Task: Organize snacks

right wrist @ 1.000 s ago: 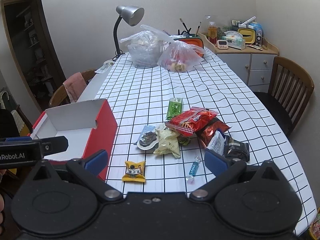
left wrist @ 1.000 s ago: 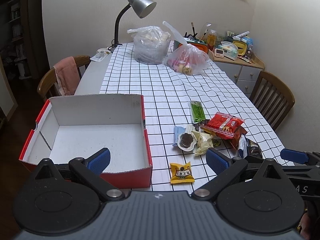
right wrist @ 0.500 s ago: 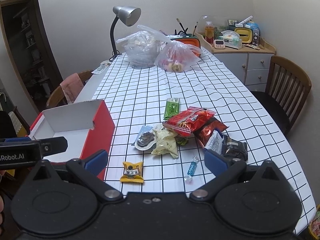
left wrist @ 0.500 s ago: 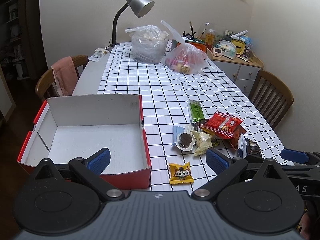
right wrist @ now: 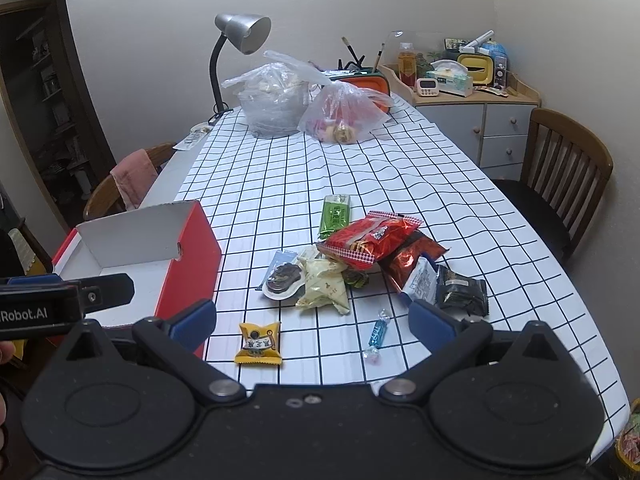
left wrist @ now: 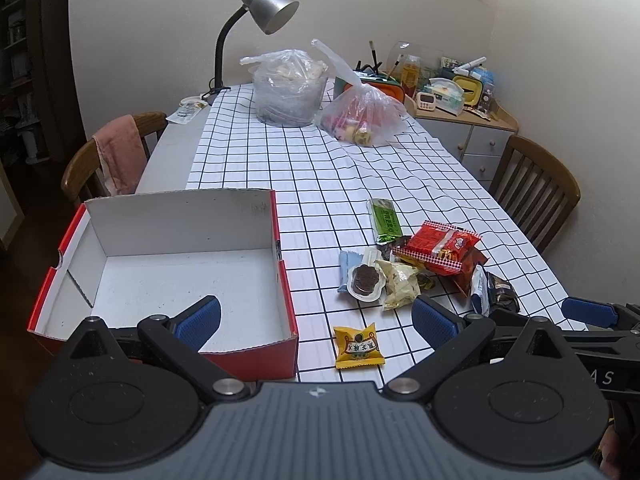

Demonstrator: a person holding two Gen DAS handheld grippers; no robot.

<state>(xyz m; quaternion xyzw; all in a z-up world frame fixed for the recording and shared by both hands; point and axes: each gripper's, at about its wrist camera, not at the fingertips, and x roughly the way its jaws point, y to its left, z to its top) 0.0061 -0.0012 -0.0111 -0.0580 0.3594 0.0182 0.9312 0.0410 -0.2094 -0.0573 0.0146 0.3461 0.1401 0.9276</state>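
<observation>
An open red box (left wrist: 286, 280) with a white inside stands at the table's near left; it also shows in the right wrist view (right wrist: 192, 256). A pile of snacks lies to its right: a red packet (left wrist: 442, 246), a green stick packet (left wrist: 385, 220), a chocolate cookie tray (left wrist: 364, 280), a cream packet (right wrist: 324, 286), a black packet (right wrist: 460, 290). A yellow packet (left wrist: 358, 345) and a blue candy (right wrist: 377, 334) lie nearest. My left gripper (left wrist: 316, 320) is open and empty above the near table edge. My right gripper (right wrist: 312, 320) is open and empty.
Two plastic bags (left wrist: 288, 88) (left wrist: 362, 114) and a desk lamp (left wrist: 256, 16) stand at the table's far end. Wooden chairs stand at the left (left wrist: 116, 156) and right (left wrist: 536, 188). A cluttered cabinet (right wrist: 464, 112) is at the back right.
Both grippers have drifted slightly; the view shifted a little. Nothing on the table moved and both grippers stayed open.
</observation>
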